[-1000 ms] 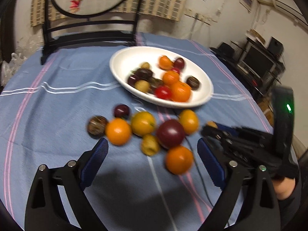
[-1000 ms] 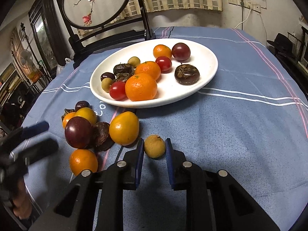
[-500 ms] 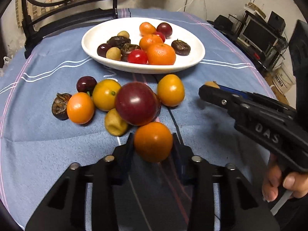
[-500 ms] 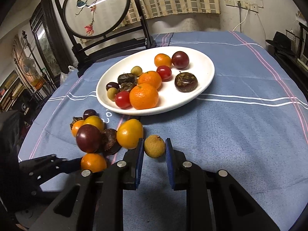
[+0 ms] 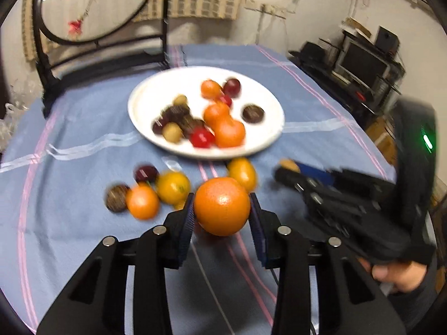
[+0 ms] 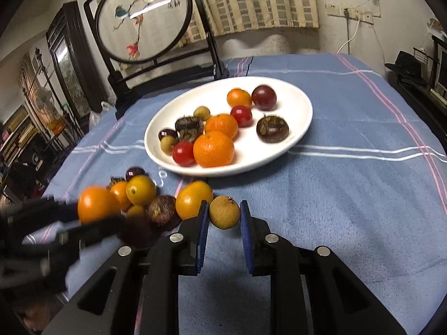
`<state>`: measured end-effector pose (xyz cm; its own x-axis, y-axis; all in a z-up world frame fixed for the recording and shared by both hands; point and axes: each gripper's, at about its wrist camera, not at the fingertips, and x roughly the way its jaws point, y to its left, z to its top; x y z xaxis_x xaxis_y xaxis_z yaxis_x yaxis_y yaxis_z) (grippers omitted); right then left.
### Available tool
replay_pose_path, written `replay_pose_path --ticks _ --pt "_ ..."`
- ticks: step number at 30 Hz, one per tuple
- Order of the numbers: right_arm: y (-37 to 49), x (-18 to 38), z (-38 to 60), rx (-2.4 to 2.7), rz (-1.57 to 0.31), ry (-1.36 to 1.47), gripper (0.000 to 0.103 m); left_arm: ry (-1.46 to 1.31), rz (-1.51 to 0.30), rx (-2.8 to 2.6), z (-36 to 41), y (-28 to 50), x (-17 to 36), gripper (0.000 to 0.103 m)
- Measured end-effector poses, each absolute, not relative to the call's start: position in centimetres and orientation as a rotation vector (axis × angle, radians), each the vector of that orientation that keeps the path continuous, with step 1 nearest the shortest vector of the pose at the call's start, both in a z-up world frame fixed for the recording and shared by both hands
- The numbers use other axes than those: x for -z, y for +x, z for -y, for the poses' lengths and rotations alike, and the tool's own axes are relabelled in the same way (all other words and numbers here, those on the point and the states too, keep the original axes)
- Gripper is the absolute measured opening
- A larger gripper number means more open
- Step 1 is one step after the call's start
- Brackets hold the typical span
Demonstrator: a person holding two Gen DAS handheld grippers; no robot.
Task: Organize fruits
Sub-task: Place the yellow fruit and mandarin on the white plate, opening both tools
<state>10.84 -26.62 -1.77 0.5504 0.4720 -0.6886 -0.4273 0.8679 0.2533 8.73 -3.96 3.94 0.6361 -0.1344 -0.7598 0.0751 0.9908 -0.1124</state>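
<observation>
My left gripper is shut on a round orange, which hangs a little above the blue cloth; the right wrist view shows the same orange, blurred, at the left. My right gripper is shut on a small tan longan low over the cloth. The white plate beyond holds several oranges, red tomatoes, dark plums and brown fruits. Between the plate and the grippers lie several loose fruits, yellow, orange and dark.
A blue striped tablecloth covers the round table. A black-framed round embroidered screen stands at the far edge behind the plate. A person's hand holds the right gripper's handle. Shelves and a monitor stand off to the right.
My left gripper, open a second ago, has shut on the orange and lifted it off the cloth. The right gripper has kept its hold on the longan and hardly moved.
</observation>
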Motion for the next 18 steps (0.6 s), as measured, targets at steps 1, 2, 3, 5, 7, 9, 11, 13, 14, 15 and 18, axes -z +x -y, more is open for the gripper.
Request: replay_pose_path --ticks 1,2,3,5,7,9,11,13,14,15,18 --pt "10.8 1.5 26.9 -0.534 -0.825 0.075 0.023 -0.078 -0.867 0.11 3.7 9.3 -4.1 0.036" --pt "10.9 1.2 27.1 -0.535 -0.819 0.093 0.023 -0.088 -0.862 0.098 3.3 10.3 -4.4 0.036" --pt "11.0 0.7 27.2 -0.535 -0.81 0.109 0.023 -0.098 -0.861 0.082 2.9 11.3 -4.5 0.036" --pt "11.4 -0.3 27.2 -0.527 -0.785 0.11 0.023 -0.115 -0.859 0.059 2.4 13.1 -4.6 0.036" --pt "12.5 -1.0 26.7 -0.514 -0.778 0.092 0.023 -0.136 -0.863 0.039 2.0 14.9 -4.4 0.036" --pt "13.6 -1.4 26.2 -0.499 -0.773 0.077 0.023 -0.154 -0.872 0.028 1.7 16.2 -4.0 0.036" --pt "15.0 -1.3 25.7 -0.479 -0.773 0.073 0.023 -0.166 -0.879 0.017 1.5 17.0 -3.3 0.036" --pt "16.2 -0.7 25.5 -0.473 -0.786 0.096 0.023 -0.173 -0.891 0.008 1.3 17.8 -2.7 0.036" --pt "16.9 -0.3 25.4 -0.467 -0.797 0.109 0.023 -0.174 -0.896 0.002 1.3 18.2 -2.3 0.036" --pt "17.4 0.4 25.4 -0.46 -0.814 0.119 0.024 -0.171 -0.9 -0.003 1.3 18.5 -1.9 0.036" --pt "17.9 1.8 25.3 -0.465 -0.854 0.138 0.037 -0.151 -0.876 -0.026 1.4 18.7 -1.4 0.058"
